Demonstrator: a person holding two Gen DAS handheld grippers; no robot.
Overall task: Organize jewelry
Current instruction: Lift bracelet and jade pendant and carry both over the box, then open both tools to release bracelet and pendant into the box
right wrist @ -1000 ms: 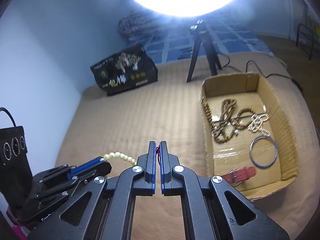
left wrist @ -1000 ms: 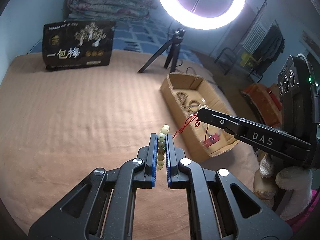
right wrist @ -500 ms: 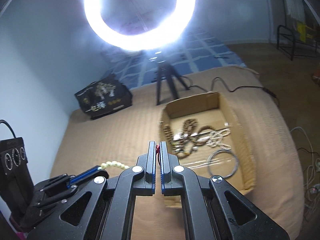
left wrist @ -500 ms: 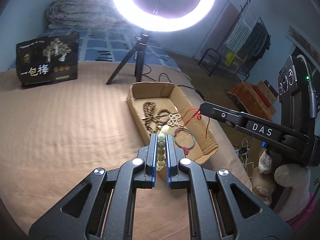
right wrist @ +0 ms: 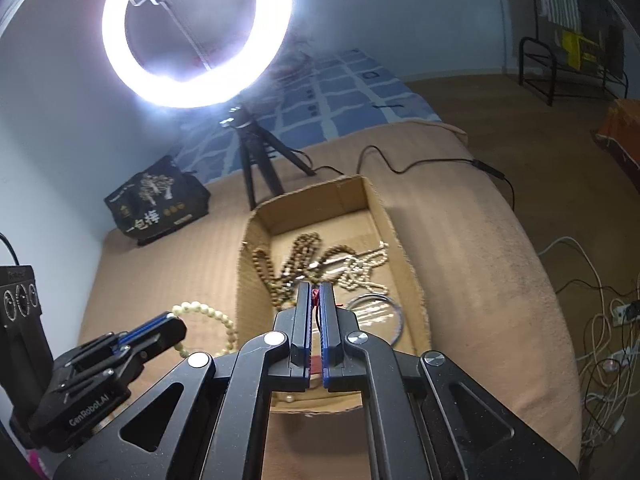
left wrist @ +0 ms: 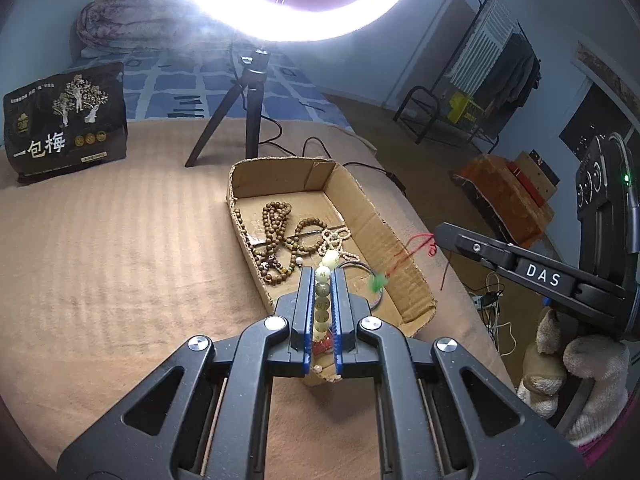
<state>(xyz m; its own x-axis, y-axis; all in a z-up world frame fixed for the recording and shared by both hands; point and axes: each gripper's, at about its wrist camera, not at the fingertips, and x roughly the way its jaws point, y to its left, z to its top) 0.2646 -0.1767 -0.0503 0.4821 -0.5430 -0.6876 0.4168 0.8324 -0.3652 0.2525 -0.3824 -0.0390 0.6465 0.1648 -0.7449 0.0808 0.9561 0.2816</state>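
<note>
My left gripper is shut on a pale green bead bracelet, held above the near end of an open cardboard box; the bracelet loop also shows in the right wrist view. My right gripper is shut on a thin red cord, which in the left wrist view trails from its tip with a green bit hanging over the box. The box holds brown bead strands, a pale bead strand and a metal bangle.
The box lies on a tan blanket. A ring light on a tripod stands behind it. A black printed bag stands at the far left. Cables and furniture lie off the right edge.
Both grippers have moved toward and over the box, which now lies closer under them. Each keeps its hold: left on the bracelet, right on the red cord.
</note>
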